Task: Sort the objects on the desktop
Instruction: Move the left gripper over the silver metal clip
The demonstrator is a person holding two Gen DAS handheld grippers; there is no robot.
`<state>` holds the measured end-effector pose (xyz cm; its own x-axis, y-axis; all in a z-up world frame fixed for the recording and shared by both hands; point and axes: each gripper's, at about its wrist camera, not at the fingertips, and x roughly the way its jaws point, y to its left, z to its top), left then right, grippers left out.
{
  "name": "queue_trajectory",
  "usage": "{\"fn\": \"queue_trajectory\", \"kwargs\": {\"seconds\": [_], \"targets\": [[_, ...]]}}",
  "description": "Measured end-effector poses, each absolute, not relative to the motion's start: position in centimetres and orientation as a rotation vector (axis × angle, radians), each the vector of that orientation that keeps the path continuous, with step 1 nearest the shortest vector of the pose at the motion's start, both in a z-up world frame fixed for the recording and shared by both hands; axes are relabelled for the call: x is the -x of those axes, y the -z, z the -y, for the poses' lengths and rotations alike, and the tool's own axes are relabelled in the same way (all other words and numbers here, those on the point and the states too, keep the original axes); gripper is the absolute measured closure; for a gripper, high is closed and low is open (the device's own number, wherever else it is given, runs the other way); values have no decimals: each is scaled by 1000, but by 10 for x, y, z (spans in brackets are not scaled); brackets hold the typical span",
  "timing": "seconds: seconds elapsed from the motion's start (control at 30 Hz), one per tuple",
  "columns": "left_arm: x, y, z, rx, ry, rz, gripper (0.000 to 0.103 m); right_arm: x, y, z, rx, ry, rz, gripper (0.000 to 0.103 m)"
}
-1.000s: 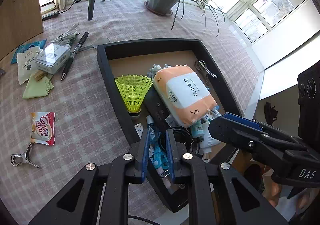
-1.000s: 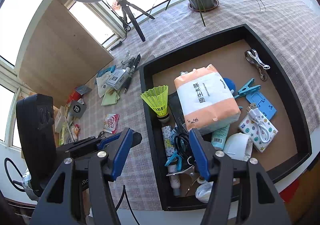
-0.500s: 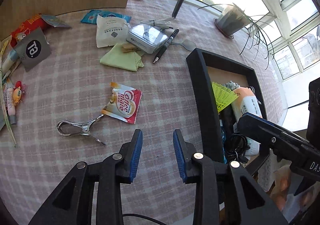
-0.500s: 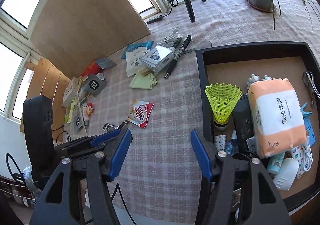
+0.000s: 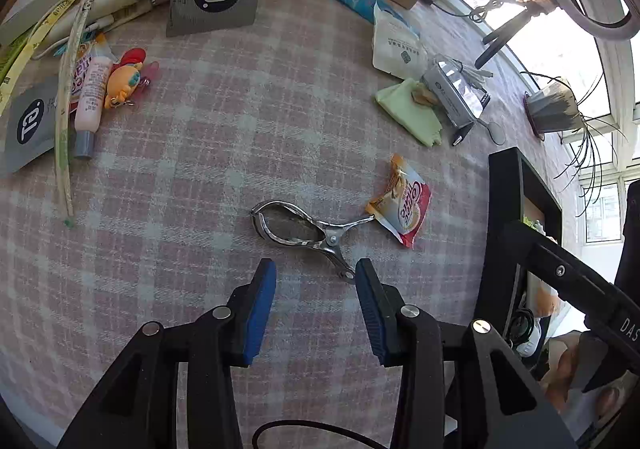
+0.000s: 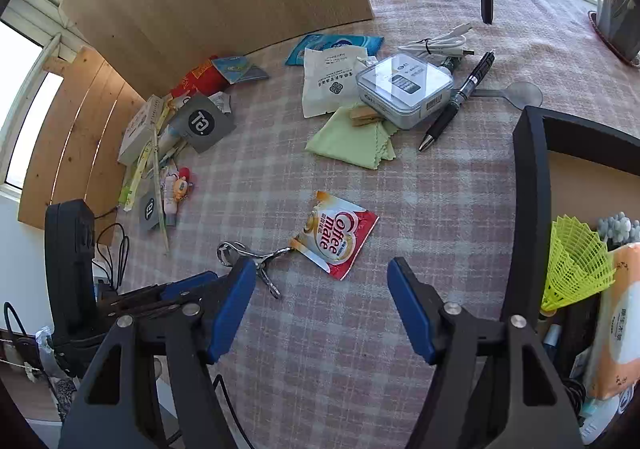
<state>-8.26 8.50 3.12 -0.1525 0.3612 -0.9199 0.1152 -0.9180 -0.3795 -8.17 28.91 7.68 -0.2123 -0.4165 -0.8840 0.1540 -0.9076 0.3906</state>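
Left gripper [image 5: 315, 269] points down at the checked tablecloth [image 5: 208, 185], jaws opening, nothing gripped; only bare cloth between the blue pads. One metal clip [image 5: 298, 227] lies just ahead of the pads, one handle tip just beside the right pad; can't tell if it touches

Right gripper [image 6: 320, 277] also jaws opening, wider than the left, holding nothing. Landmark = Coffee mate sachet [image 6: 335, 235], one of them, flat on the cloth just ahead of the right gripper's gap
- clip: touching or overlapping the sachet's corner on the left gripper's side, partly behind the right gripper's left pad in the right wrist view
- one black tray [image 6: 532, 185]: right of the sachet, well apart. Inside: one yellow-green shuttlecock [image 6: 576, 261], one orange-and-white tissue pack [image 6: 618, 329], more bits below too hidden to count
- beyond the sachet: one green cloth [image 6: 352, 141], one clear plastic box [image 6: 404, 89] on its far edge, one black pen [image 6: 456, 105] beside the box, one white cable [image 6: 436, 43], one white pouch [image 6: 328, 81], one blue packet [image 6: 332, 43]
- left of the sachet, well apart: two grey round-logo cards [image 6: 202, 123], plus a pile of tubes and boxes too cluttered to count
- one potted plant [image 5: 556, 109] beyond the tray
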Motion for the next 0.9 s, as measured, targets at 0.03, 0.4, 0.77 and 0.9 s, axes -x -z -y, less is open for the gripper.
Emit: {"fn": "queue_trajectory", "kwargs": {"seconds": [0.03, 0.4, 0.77, 0.9], "targets": [[84, -29, -86, 1931, -2193, 559, 64, 86, -74, -287, -1696, 2164, 311, 36], [109, -7, -90, 1969, -2198, 616, 64, 114, -47, -289, -1760, 2095, 369, 36], [151, -11, -111, 1965, -2273, 444, 64, 137, -24, -283, -1889, 2087, 362, 36], [154, -11, -116, 1965, -2304, 379, 67, 140, -13, -275, -1958, 2078, 389, 36]]}}
